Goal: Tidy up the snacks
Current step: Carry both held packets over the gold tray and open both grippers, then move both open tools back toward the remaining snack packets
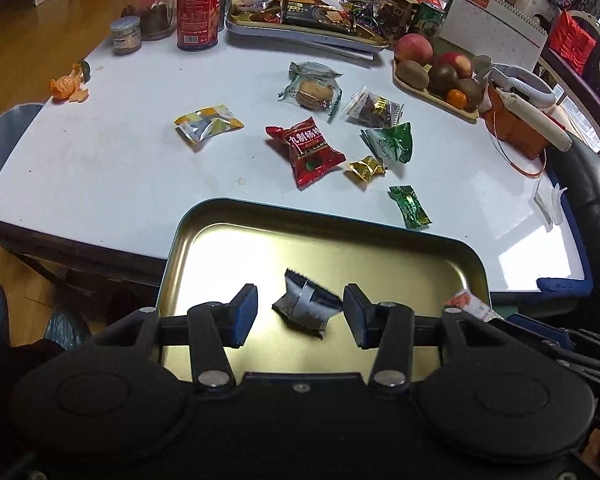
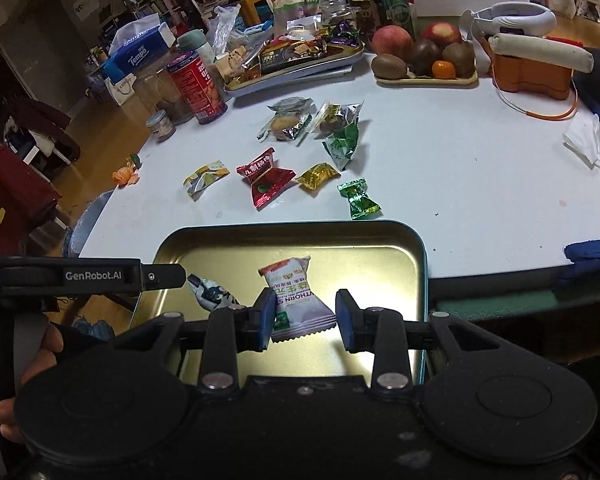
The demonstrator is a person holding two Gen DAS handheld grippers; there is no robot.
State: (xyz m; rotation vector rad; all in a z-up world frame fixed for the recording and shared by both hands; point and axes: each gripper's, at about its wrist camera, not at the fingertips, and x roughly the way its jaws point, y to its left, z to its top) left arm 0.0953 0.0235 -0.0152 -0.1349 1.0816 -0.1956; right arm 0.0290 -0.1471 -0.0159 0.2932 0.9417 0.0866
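Observation:
A gold tin tray (image 1: 340, 220) (image 2: 284, 226) sits at the table's near edge. My left gripper (image 1: 300, 316) hangs open over it, and a dark silver packet (image 1: 306, 306) (image 2: 212, 294) lies in the tray between its pads, clear of the left pad. My right gripper (image 2: 306, 316) is low over the tray, pads closed on a white hawthorn packet (image 2: 296, 300) whose corner also shows (image 1: 468, 306). Several wrapped snacks lie loose beyond the tray, among them a red packet (image 1: 306, 152) (image 2: 264, 178), a green candy (image 1: 410, 206) (image 2: 358, 199) and a gold candy (image 1: 366, 168).
At the back stand a red can (image 1: 199, 4), a silver tray (image 1: 300, 36) piled with snacks and a fruit plate (image 1: 416, 90). Orange peel (image 1: 66, 88) lies at the left edge. An orange box (image 2: 532, 72) sits back right. A hand (image 2: 40, 344) holds the left gripper.

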